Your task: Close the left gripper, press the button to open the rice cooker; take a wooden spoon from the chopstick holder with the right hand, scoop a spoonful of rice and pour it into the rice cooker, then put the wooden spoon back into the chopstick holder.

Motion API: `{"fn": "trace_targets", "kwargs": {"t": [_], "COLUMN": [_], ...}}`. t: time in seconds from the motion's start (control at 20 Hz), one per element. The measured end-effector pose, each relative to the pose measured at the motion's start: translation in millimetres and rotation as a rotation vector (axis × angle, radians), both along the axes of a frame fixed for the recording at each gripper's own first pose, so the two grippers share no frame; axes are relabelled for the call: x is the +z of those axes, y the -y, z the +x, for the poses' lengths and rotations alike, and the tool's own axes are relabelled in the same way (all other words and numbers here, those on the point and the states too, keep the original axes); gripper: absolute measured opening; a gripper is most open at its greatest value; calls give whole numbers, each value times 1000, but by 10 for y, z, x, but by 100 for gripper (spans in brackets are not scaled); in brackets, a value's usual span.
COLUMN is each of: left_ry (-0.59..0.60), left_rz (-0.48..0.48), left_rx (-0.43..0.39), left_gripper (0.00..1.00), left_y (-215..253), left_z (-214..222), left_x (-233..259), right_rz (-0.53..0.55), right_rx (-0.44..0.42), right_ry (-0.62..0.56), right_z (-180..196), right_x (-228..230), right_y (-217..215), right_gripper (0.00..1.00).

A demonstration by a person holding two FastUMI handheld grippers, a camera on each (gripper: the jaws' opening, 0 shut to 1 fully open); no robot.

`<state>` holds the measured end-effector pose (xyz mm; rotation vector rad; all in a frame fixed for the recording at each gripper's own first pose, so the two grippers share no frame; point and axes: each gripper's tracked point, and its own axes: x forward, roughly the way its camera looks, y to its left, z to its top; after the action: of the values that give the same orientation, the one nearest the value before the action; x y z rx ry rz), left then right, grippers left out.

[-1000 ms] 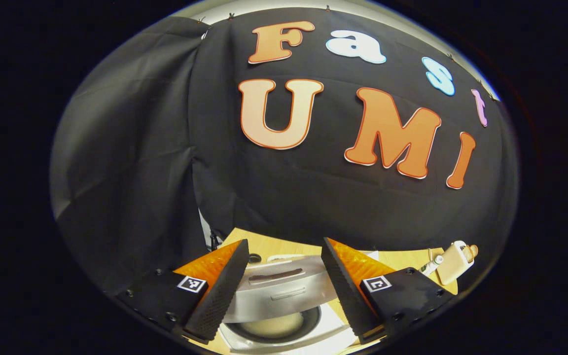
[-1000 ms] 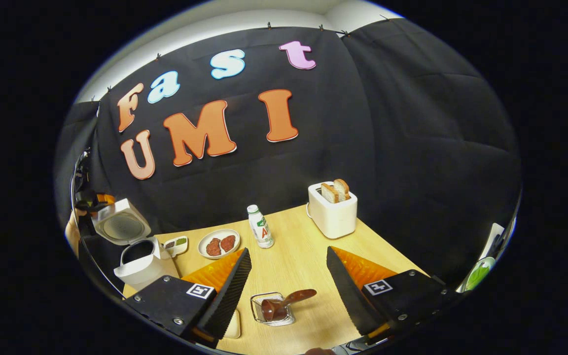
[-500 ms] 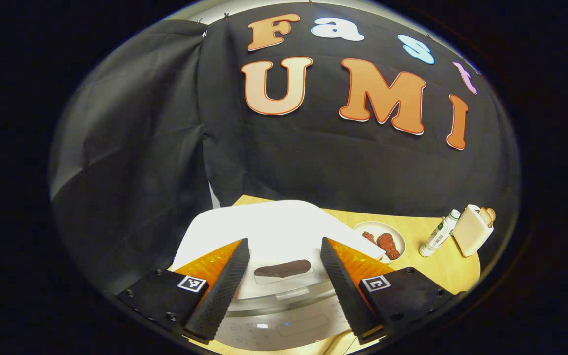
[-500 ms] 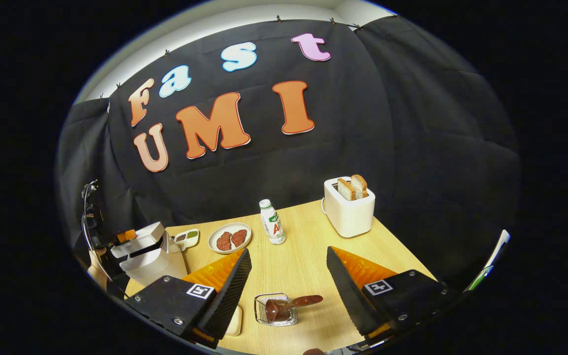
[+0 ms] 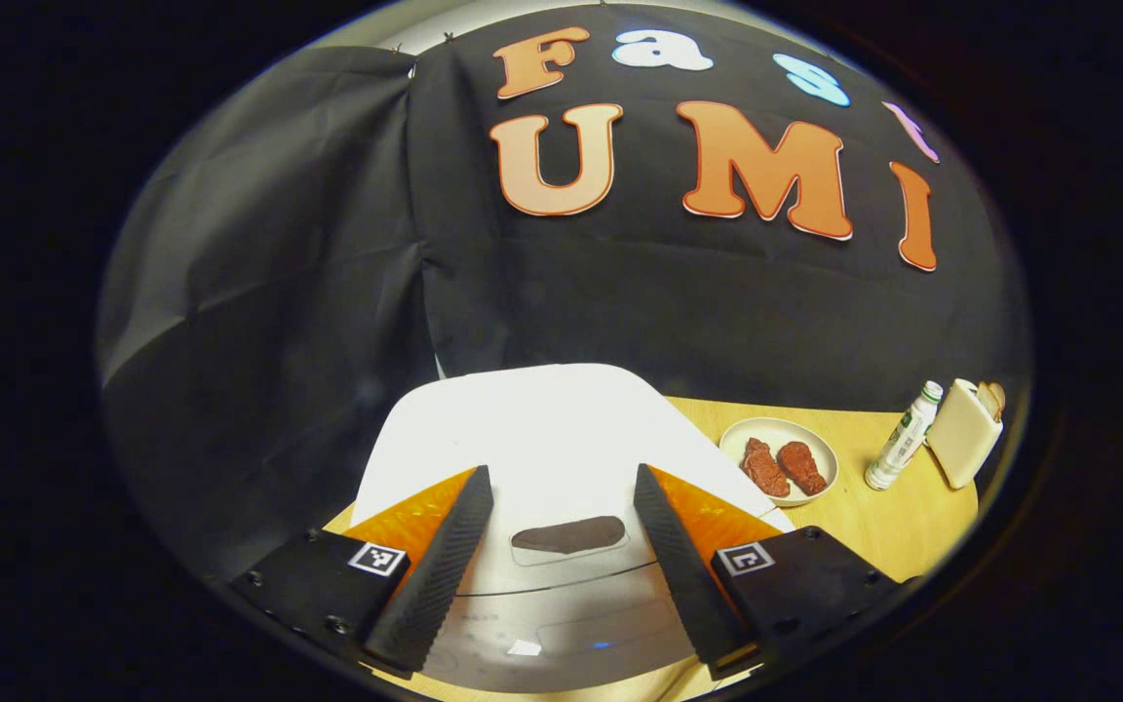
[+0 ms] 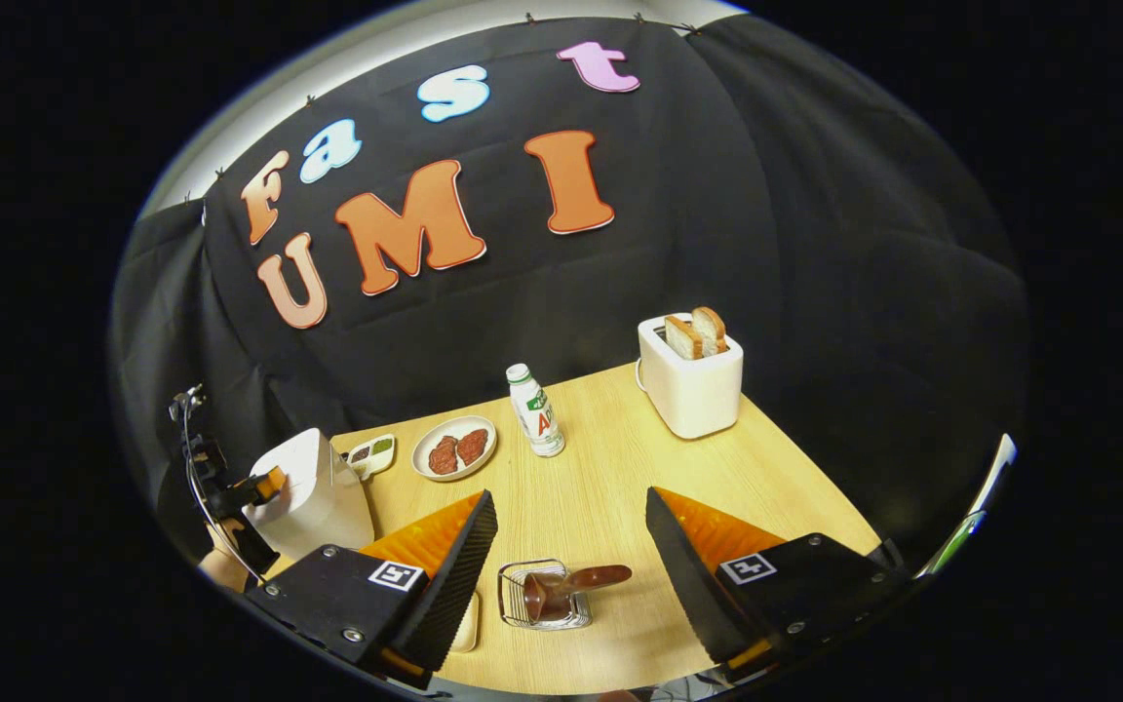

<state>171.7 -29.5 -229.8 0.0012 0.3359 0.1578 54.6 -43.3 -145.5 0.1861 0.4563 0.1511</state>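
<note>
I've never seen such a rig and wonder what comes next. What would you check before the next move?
1. Left gripper over the cooker lid: ok.
2. Left gripper closed for pressing the button: not ok, jaws stand apart.
3. Cooker lid open: not ok, it is down.
4. Spoon in the holder: ok, handle leaning out.
5. Right gripper free to take the spoon: ok, open and empty.
</note>
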Motion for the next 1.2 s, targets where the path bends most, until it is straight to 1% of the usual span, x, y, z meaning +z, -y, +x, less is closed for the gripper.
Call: {"fn": "trace_targets", "kwargs": {"t": [0.25, 0.45, 0.55, 0.75, 0.85, 0.95, 1.1, 1.2], "left_ry": [23, -35, -39, 33, 73, 129, 195, 224], "left_rz": [20, -7, -33, -39, -36, -61, -42, -35], "left_rx": [-14, -36, -55, -101, -123, -161, -163, -169], "left_gripper": [100, 100, 99, 99, 99, 99, 99, 99], "left_y": [1, -18, 11, -14, -63, -40, -152, -201], "left_z": [11, -50, -104, -211, -277, -356, -559, -758], "left_x": [32, 75, 187, 704, 1043, 1437, 1982, 2239], "right_rz": [-72, -85, -93, -115, -124, -121, -118, -122], "right_rx": [-3, -4, -8, -13, -21, -21, -18, -8], "right_ry": [28, 66, 94, 156, 176, 201, 240, 266], "right_z": [-19, -48, -38, -38, -54, -100, -166, -208], "right_x": [20, 177, 286, 534, 643, 782, 969, 1088], "right_y": [57, 39, 30, -27, -55, -107, -203, -274], "right_gripper": [95, 95, 95, 95, 95, 95, 95, 95]}}
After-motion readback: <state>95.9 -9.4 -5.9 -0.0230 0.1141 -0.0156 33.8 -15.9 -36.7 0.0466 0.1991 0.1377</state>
